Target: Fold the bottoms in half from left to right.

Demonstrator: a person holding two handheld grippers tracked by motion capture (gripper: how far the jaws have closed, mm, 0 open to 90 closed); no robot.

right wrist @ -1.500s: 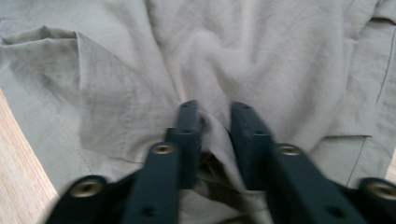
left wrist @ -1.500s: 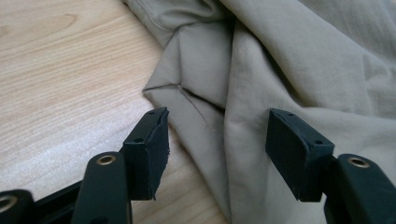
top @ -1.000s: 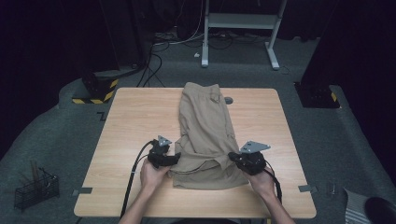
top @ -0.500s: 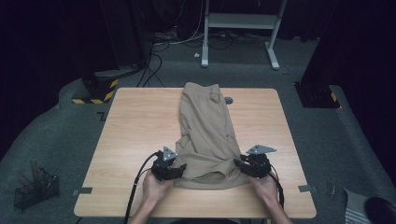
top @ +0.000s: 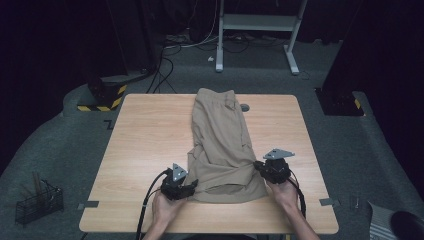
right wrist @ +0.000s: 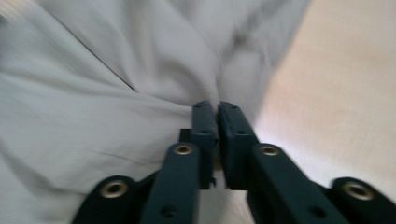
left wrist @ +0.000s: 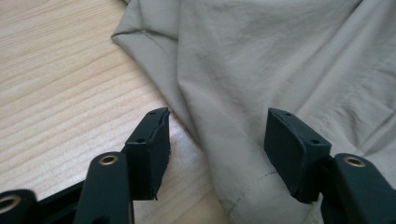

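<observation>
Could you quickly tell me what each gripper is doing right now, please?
Left gripper: open, astride the shorts' edge.
Right gripper: closed, pinching the shorts.

Wire basket [top: 37, 205] on the floor, perhaps holding tools — white stand [top: 257, 25] beyond the table [top: 145, 135].

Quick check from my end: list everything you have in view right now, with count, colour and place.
shorts: one, tan, lengthwise down the middle of the table
table: one, light wood, centre of the high view
wire basket: one, black, floor at near left
white frame: one, floor beyond the table
striped block: one, yellow-black, floor by far left corner
left tool: one, black, jaws open astride the shorts' hem edge
right tool: one, black, jaws nearly together, pinching the shorts' fabric
hands: two, at the near edge
</observation>
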